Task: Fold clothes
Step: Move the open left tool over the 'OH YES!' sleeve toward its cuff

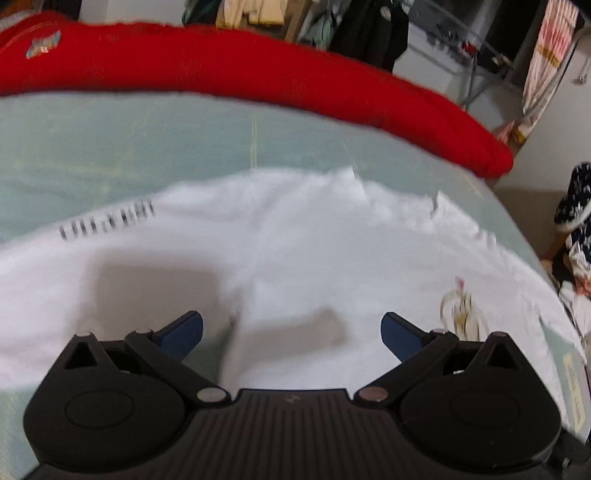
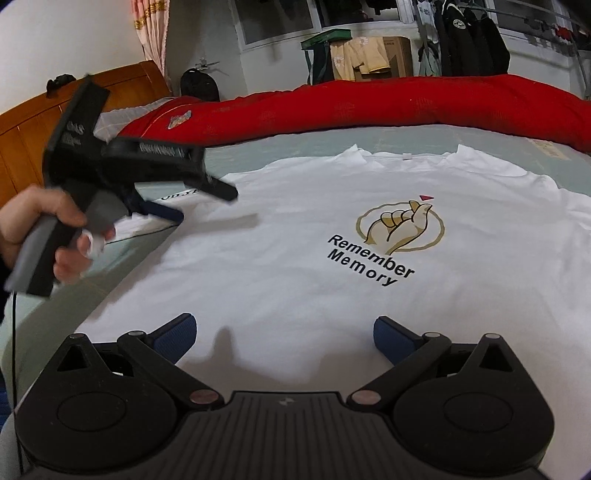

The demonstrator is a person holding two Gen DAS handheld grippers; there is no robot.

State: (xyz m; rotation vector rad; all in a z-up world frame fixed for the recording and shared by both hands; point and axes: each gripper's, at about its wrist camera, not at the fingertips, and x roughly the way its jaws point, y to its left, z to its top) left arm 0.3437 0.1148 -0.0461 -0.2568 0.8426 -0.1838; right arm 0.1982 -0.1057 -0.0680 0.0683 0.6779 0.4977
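A white T-shirt (image 2: 295, 258) lies spread flat, front up, on a pale green bed sheet (image 2: 288, 147). On its chest is a gold ring logo w/ a hand (image 2: 400, 225) and black text reading "Remember Memory" (image 2: 369, 260). The collar points toward the far side of the bed, where a rolled red blanket (image 2: 369, 107) runs across.

Right wrist view: the right gripper (image 2: 284, 332) hovers low over the shirt's hem area, blue pads spread wide apart, nothing between them. At left, a hand (image 2: 48, 229) holds the left gripper (image 2: 199, 201) by its grey handle, above the shirt's left sleeve edge; it is motion-blurred. Its black fingers look parted.

Left wrist view: blurred. The left gripper (image 1: 291, 332) shows both blue pads wide apart, empty, w/ white shirt fabric (image 1: 295, 251) below and a raised fold running between them. Part of the gold logo (image 1: 461, 310) shows at right.

Bkgd: wooden headboard (image 2: 22, 140) at left, dark jackets (image 2: 469, 40) hanging on a rack, a pink striped curtain (image 2: 151, 33), windows along the back wall.
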